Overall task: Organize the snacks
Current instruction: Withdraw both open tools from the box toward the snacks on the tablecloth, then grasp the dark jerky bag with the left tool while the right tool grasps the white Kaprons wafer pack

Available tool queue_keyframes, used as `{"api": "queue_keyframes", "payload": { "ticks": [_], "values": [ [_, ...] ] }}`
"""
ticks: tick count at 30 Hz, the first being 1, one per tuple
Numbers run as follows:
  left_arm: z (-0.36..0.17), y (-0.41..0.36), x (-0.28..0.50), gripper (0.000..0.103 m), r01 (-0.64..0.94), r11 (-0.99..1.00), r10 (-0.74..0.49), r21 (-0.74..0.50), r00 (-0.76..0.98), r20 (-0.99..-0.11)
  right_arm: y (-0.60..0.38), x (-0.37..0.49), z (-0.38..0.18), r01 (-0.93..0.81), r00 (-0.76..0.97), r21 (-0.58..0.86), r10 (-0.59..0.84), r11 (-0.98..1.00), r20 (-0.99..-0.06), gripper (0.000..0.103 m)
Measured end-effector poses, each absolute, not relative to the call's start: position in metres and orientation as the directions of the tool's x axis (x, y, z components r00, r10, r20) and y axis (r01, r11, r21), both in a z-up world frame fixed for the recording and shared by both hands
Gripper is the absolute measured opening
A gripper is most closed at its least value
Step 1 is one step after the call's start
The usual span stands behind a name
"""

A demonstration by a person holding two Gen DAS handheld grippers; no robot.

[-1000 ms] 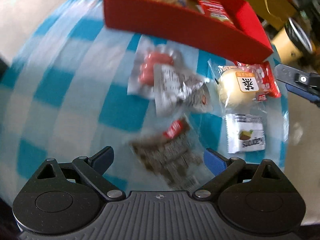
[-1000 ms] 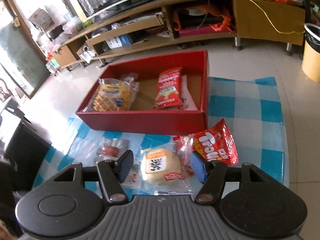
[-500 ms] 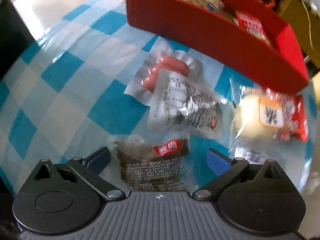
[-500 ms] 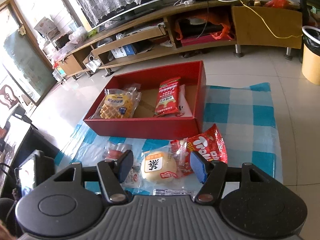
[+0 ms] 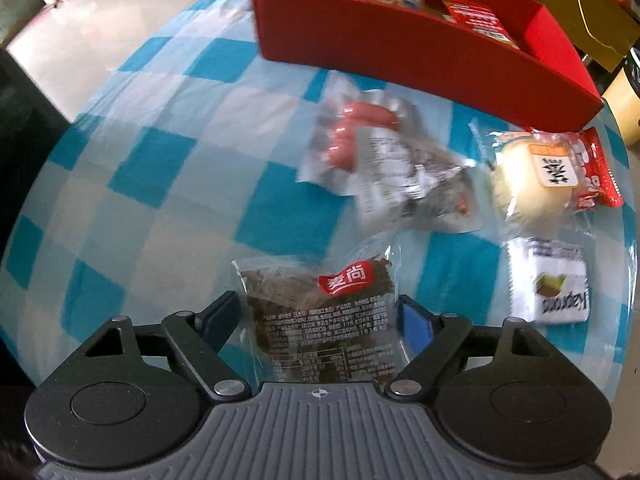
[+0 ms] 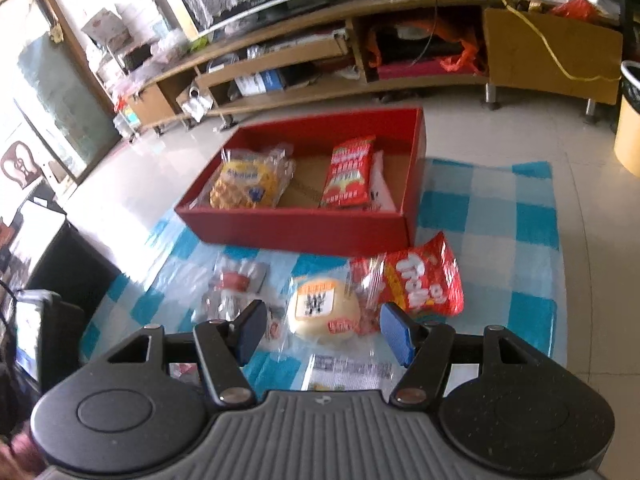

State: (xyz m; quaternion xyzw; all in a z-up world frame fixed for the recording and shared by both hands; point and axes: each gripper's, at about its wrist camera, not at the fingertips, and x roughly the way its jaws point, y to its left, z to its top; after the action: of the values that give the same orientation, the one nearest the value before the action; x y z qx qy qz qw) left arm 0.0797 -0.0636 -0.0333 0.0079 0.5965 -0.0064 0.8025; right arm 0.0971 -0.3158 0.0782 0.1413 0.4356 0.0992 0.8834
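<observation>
Through the left wrist camera I have the left gripper [image 5: 318,318] pointing steeply down with its jaws closing around a clear packet of dark brown snack [image 5: 320,316] with a red label; the blue pads sit at the packet's two edges, and I cannot tell whether they press on it yet. At twelve o'clock from it lies a silvery printed packet [image 5: 404,184] overlapping a vacuum pack of sausages [image 5: 352,132], and at three o'clock a white sachet [image 5: 548,288]; at one o'clock a round pale bun [image 5: 528,176] in clear wrap lies against a red bag [image 5: 596,172]. All rest on the blue-and-white checked cloth [image 5: 168,168]. Only my right wrist view opens the red box [image 6: 304,228] from above: a waffle pack [image 6: 246,184] at its left, a red strawberry-print packet [image 6: 348,176] to the right of that. There the right gripper [image 6: 322,330] hangs with its jaws apart and nothing between them, above the bun [image 6: 320,308], and the red bag [image 6: 424,284] shows its white lettering, at one o'clock from the fingers.
</observation>
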Motion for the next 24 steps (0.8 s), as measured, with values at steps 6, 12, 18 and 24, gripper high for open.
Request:
{"api": "queue_keyframes", "payload": {
  "ticks": [6, 12, 18, 24],
  "values": [
    [-0.035, -0.053, 0.076, 0.087, 0.032, 0.998, -0.064, -0.058, 0.275, -0.959, -0.307, 0.090, 0.049, 0.008, 0.526, 0.302, 0.253, 0.953, -0.812, 0.063],
    [-0.035, -0.053, 0.078, 0.087, 0.050, 0.994, -0.111, -0.101, 0.264, -0.958, -0.296, 0.102, 0.015, 0.014, 0.442, 0.261, 0.229, 0.965, -0.867, 0.063],
    [-0.035, -0.051, 0.078, 0.088, 0.050, 0.993, -0.115, -0.105, 0.261, -0.958, -0.300, 0.103, 0.006, 0.075, 0.410, 0.341, 0.282, 0.937, -0.867, 0.065],
    [-0.035, -0.045, 0.078, 0.088, 0.037, 0.992, -0.127, -0.122, 0.253, -0.959, -0.293, 0.063, 0.021, 0.059, 0.409, 0.512, 0.447, 0.857, -0.795, 0.065]
  ]
}}
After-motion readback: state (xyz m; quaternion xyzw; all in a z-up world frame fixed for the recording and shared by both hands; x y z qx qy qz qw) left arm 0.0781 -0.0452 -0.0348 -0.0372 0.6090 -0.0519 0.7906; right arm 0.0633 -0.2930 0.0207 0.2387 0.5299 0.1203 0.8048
